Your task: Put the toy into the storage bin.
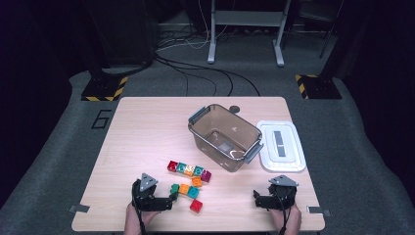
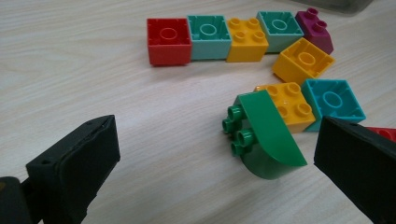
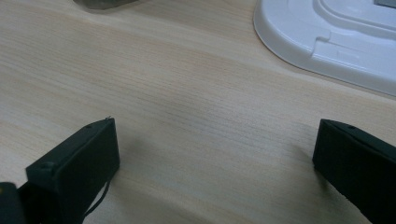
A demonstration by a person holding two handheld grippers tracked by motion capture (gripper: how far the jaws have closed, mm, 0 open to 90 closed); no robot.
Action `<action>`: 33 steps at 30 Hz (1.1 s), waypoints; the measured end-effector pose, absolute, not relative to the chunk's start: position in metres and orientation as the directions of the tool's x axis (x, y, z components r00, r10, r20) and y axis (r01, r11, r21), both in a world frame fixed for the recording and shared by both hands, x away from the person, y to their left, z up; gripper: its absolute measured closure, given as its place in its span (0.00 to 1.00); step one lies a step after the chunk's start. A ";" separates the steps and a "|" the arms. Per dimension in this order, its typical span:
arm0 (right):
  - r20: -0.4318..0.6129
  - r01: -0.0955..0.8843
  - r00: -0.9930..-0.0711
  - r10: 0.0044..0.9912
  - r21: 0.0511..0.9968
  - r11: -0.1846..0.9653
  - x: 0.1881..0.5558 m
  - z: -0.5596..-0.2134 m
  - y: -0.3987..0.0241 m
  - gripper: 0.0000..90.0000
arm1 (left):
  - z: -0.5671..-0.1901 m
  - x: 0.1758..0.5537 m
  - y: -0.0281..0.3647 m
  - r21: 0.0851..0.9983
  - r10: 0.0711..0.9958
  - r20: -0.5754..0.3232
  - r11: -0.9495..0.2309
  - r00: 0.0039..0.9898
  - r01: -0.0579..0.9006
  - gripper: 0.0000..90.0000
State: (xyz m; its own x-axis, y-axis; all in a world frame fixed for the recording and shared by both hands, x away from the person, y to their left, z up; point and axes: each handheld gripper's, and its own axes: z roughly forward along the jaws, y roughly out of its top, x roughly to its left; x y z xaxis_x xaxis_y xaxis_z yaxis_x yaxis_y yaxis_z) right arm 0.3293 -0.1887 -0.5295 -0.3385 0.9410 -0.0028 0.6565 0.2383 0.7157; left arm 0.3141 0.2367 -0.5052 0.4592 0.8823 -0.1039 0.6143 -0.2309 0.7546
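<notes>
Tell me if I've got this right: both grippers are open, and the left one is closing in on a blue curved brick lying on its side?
Nearly. The curved brick ahead of the left gripper is green, not blue, as the left gripper view shows. It does lie on its side, and both grippers, including the right gripper, are open.

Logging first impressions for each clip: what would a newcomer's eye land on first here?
The bright toy bricks near the table's front edge, chiefly the green curved brick lying on its side between the open jaws of the left gripper. Next, the clear plastic bin mid-table with its white lid flat beside it, on the right gripper's side.
</notes>
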 end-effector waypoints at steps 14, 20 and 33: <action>-0.001 0.657 -0.339 0.941 0.715 0.238 0.330 -0.530 -0.189 0.00 | -0.516 0.314 0.229 0.761 0.851 -0.122 -0.250 0.511 0.599 0.32; -0.002 0.656 -0.340 0.940 0.716 0.239 0.330 -0.530 -0.189 0.00 | -0.518 0.312 0.226 0.764 0.843 -0.115 -0.263 0.526 0.589 0.51; -0.001 0.657 -0.338 0.941 0.716 0.236 0.330 -0.530 -0.189 0.00 | -0.523 0.310 0.224 0.781 0.853 -0.075 -0.271 0.516 0.562 0.73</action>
State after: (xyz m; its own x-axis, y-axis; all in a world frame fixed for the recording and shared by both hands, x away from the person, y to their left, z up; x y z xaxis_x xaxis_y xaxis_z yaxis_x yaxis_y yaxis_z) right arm 0.3302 -0.1889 -0.5296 -0.3379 0.9412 -0.0008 0.6567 0.2364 0.7161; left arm 0.3098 0.2243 -0.5229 0.5158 0.8534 -0.0752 0.5622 -0.2709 0.7814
